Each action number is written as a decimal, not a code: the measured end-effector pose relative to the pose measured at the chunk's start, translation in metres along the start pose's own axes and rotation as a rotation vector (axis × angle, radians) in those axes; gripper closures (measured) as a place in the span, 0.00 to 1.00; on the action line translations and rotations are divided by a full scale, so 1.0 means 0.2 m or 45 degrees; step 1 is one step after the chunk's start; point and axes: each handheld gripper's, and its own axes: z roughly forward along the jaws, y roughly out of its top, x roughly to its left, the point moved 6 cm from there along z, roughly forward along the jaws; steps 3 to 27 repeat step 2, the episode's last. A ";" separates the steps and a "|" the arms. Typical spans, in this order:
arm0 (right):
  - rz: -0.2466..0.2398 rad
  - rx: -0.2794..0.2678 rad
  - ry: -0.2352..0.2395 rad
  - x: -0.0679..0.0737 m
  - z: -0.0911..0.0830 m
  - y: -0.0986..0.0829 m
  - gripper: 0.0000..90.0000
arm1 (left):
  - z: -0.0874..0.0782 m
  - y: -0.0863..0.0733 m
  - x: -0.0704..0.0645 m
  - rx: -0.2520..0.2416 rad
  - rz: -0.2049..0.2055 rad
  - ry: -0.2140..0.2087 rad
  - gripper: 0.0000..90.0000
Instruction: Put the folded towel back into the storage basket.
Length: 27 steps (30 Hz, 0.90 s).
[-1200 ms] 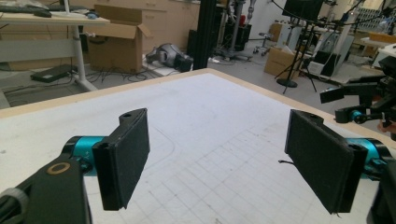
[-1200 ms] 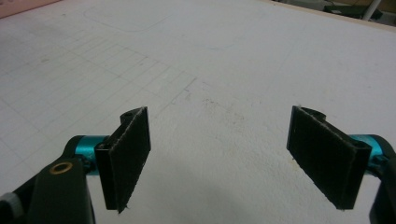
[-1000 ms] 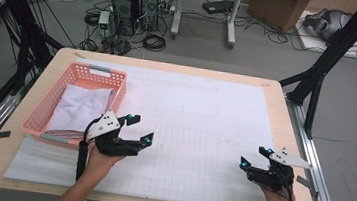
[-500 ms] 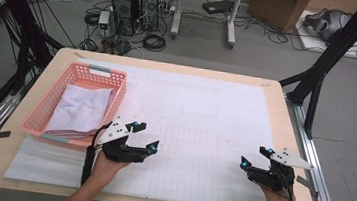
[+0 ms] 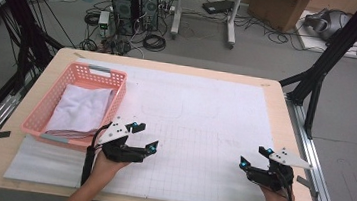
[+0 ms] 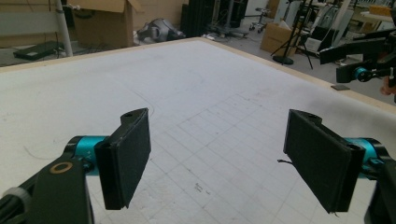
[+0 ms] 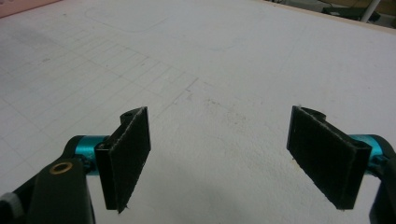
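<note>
High view, white folded cloth in pink basket, both hand-held grippers gaping empty.

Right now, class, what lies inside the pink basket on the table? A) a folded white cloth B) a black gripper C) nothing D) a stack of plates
A: the high view shows a folded white cloth lying inside the pink basket.

A sheet covers most of the surface. The basket stands on its left part, with a cloth lying in it. The left gripper is just right of the basket's near corner. The right gripper is near the surface's right near corner, well apart from the left one.
</note>
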 end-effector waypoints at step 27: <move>-0.005 -0.005 0.002 0.00 0.00 0.00 0.23 | 0.00 0.00 0.00 0.005 -0.002 -0.003 0.26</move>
